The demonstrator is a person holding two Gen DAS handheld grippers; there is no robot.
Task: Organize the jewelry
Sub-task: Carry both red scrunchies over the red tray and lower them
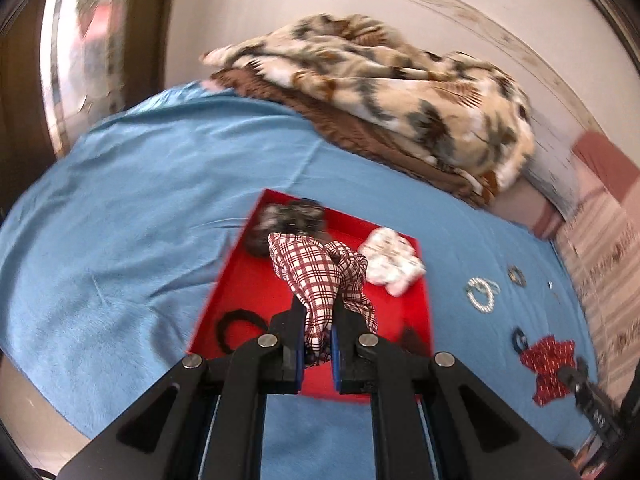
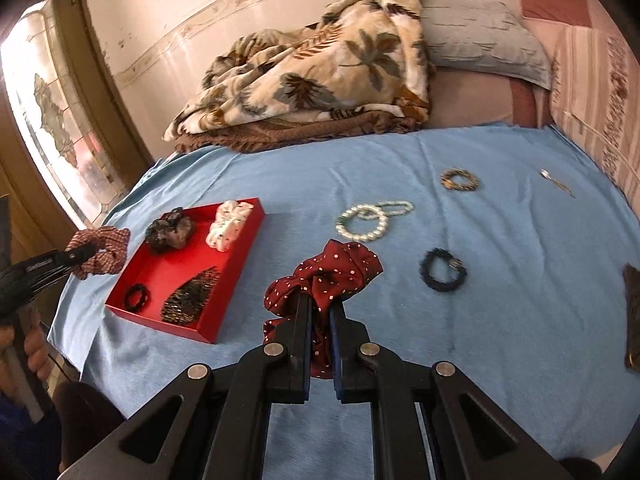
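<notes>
The left gripper (image 1: 318,312) has its fingers clamped on a red-and-white checked scrunchie (image 1: 320,276), held over the red tray (image 1: 240,280); that view is blurred, so the tray's contents smear. The right gripper (image 2: 320,312) pinches a dark red dotted scrunchie (image 2: 324,276) above the blue bedsheet (image 2: 500,320). In the tray lie a small black band (image 2: 137,296), a beaded piece (image 2: 192,298), a dark scrunchie (image 2: 168,230) and a white scrunchie (image 2: 230,224). Farther out lie pearl bracelets (image 2: 370,218). A leaf-print blanket (image 2: 312,76) lies at the wall.
</notes>
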